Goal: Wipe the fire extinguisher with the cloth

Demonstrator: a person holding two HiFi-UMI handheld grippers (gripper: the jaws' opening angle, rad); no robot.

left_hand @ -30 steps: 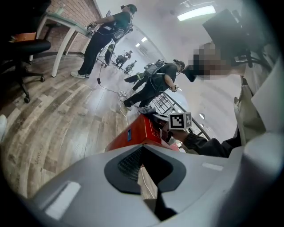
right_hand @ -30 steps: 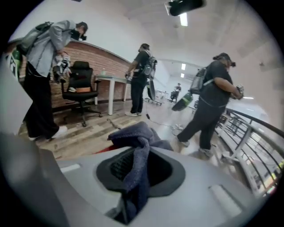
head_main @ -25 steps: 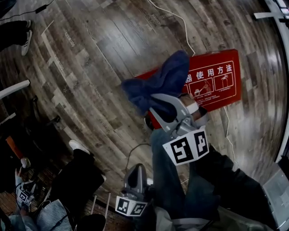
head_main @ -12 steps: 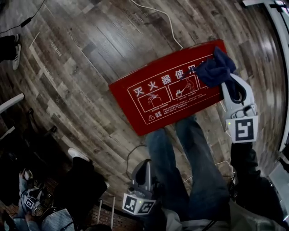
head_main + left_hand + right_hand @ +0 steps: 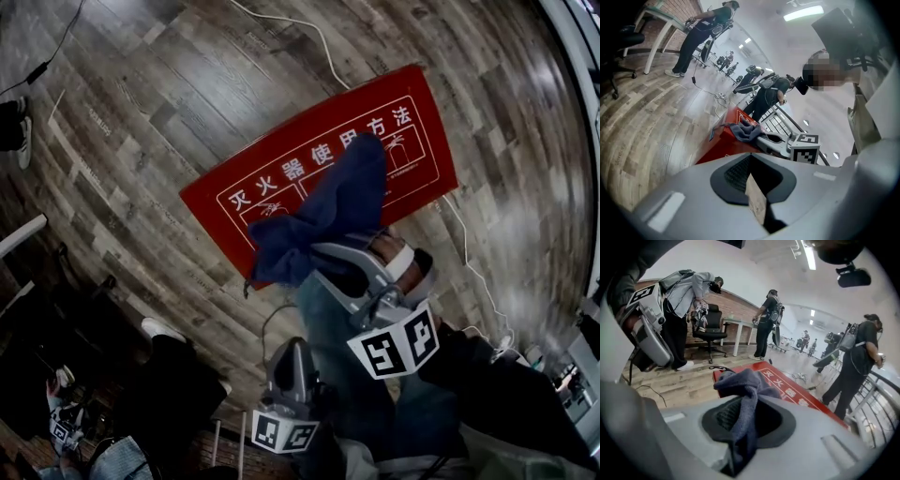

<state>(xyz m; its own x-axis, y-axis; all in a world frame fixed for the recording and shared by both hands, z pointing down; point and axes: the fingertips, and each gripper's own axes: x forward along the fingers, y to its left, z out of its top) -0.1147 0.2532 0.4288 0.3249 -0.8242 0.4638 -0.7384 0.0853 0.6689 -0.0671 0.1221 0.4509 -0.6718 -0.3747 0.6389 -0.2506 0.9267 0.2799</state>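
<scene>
The fire extinguisher box [image 5: 281, 183] is a flat red case lying on the wood-plank floor [image 5: 141, 141], just ahead of the person's legs [image 5: 352, 375]. It is set diagonally in the head view, and its upper face carries a white frame, white Chinese characters and small diagrams.

The cloth [image 5: 328, 220] is dark blue and bunched. It drapes across the middle of the case and over its near edge, covering part of the print. The right gripper [image 5: 314, 267] has its jaws clamped on the cloth's lower end. The left gripper [image 5: 292, 352] hangs lower, beside the legs and well apart from the case.

Only the head view shows the whole case and the white cable [image 5: 328, 47] that runs past its far edge.

The right gripper view shows what the head view hides: the cloth is pinched between the pads and rises in a fold above them. Behind it are standing people, an office chair [image 5: 710, 324] and a table [image 5: 736, 323].

The left gripper view shows the case side-on as a low box, with the cloth lying on top of it. That gripper's own jaws sit close together on a thin tan strip [image 5: 756, 199], perhaps a slip of card, though the view is too close to tell.
</scene>
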